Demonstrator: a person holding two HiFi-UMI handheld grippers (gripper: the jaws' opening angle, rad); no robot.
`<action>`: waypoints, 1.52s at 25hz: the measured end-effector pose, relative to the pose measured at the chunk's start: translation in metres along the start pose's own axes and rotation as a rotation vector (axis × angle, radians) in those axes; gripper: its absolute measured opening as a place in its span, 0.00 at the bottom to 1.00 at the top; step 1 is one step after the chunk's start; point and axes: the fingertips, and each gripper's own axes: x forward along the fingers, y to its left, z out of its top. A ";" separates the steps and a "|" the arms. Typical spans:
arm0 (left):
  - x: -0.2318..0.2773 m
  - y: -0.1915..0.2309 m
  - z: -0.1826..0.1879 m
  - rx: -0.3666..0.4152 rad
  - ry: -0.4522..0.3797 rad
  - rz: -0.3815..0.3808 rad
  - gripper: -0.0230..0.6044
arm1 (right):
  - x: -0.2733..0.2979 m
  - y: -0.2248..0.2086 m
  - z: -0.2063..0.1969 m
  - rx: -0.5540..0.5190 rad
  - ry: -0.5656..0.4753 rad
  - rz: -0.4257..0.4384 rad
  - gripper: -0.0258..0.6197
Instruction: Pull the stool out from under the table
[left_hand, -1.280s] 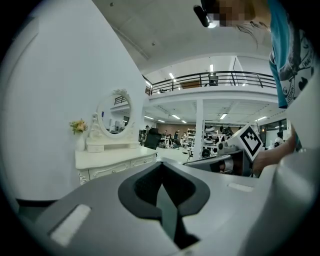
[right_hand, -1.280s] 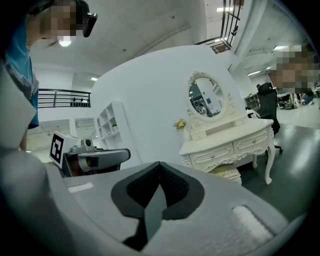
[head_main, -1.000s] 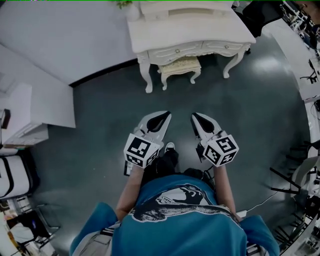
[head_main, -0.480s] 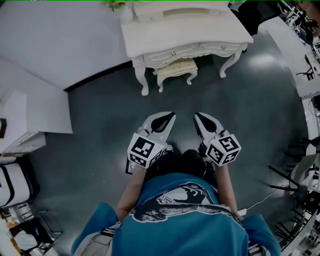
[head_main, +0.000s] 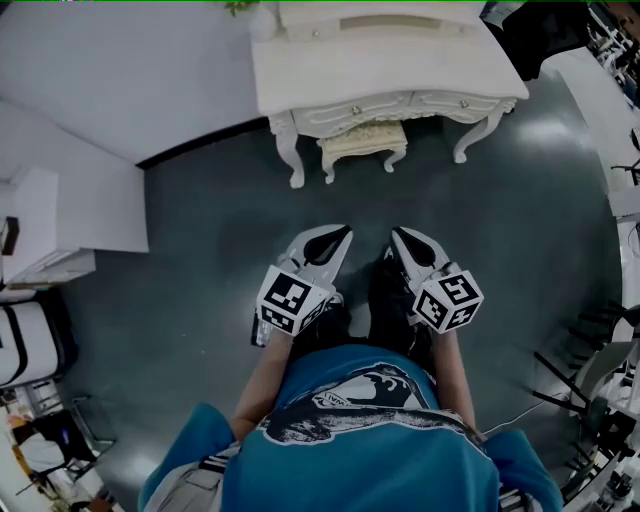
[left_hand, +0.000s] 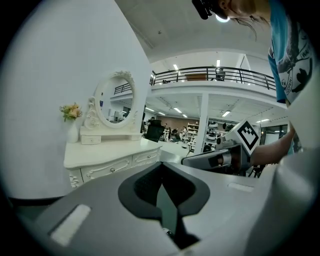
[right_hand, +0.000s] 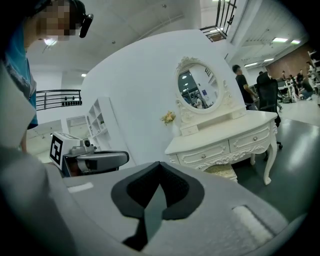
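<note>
Table (head_main: 400, 60) shifted right — stool (head_main: 362, 140) beneath, left gripper (head_main: 340, 233) and right gripper (head_main: 398, 234) closed.

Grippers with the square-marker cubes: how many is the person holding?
2. The left gripper is on the person's left and the right gripper is beside it on the right. Both are shut and empty, well short of the stool.

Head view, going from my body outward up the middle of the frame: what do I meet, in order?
The blue shirt → left tongs and right tongs, side by side, both shut → bare grey floor → stool, tucked partly under → white dressing table.
</note>
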 end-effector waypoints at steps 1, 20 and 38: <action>0.008 0.003 0.003 -0.004 -0.003 0.014 0.06 | 0.004 -0.009 0.005 -0.001 -0.001 0.014 0.05; 0.188 0.023 0.040 -0.102 -0.008 0.212 0.06 | 0.038 -0.215 0.075 0.047 0.059 0.163 0.05; 0.253 0.097 -0.068 -0.186 0.192 0.205 0.16 | 0.141 -0.321 -0.023 0.250 0.235 0.168 0.11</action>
